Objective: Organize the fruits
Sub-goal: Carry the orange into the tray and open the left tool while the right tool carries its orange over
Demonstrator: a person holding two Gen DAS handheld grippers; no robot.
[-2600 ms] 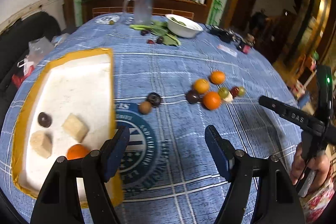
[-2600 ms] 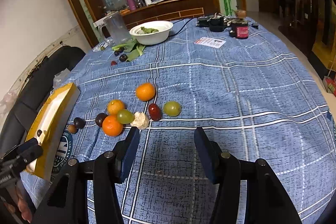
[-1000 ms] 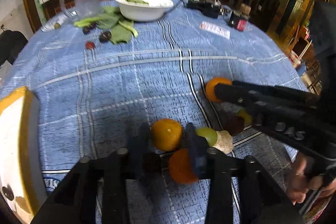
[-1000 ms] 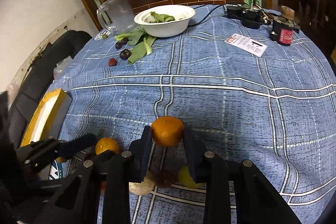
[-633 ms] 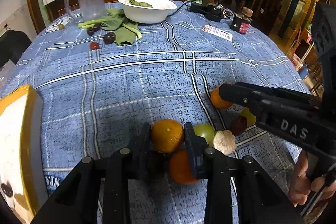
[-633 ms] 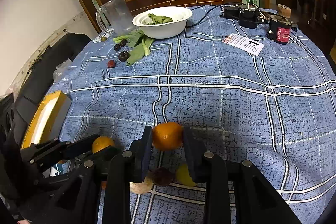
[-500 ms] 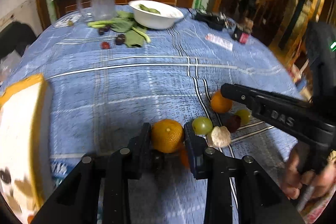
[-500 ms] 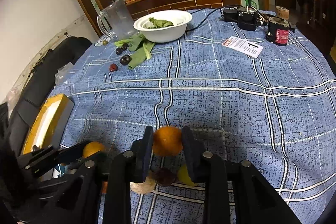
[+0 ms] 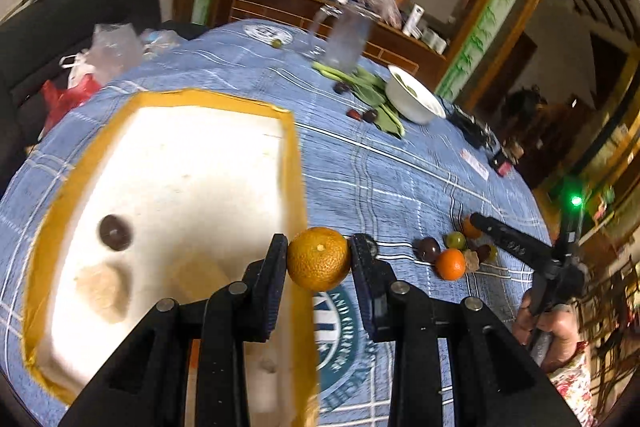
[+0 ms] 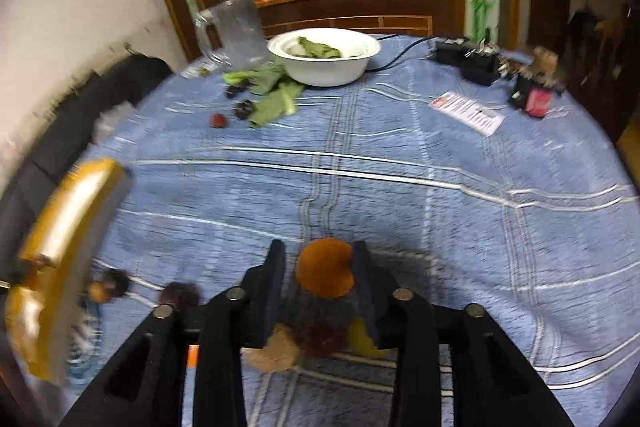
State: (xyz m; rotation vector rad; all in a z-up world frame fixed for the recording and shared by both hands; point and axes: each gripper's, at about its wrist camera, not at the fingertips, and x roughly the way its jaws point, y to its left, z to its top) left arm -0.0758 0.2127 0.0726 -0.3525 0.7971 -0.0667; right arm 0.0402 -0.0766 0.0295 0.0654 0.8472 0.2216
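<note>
Currently: left gripper [image 9: 319, 259] clamped on orange [image 9: 319, 258] at tray [image 9: 294, 163] right rim, for carrying left, releasing low; right gripper [image 10: 319, 269] opening around another orange [image 10: 325, 273].

Oranges: I count three — one in my left tongs [image 9: 319, 258], one between my right tongs [image 10: 319, 273], and one [image 9: 451, 263] lying on the bench [image 9: 400, 179].
Tongs: two, one per hand.
Trays: one yellow-rimmed tray [image 9: 294, 163].
Items in the tray: I make out one dark round fruit [image 9: 115, 232] and one pale lump [image 9: 105, 289]; the rest blurs.
Bowls: one white bowl [image 10: 324, 57].
Jugs: one clear jug [image 9: 346, 39].
</note>
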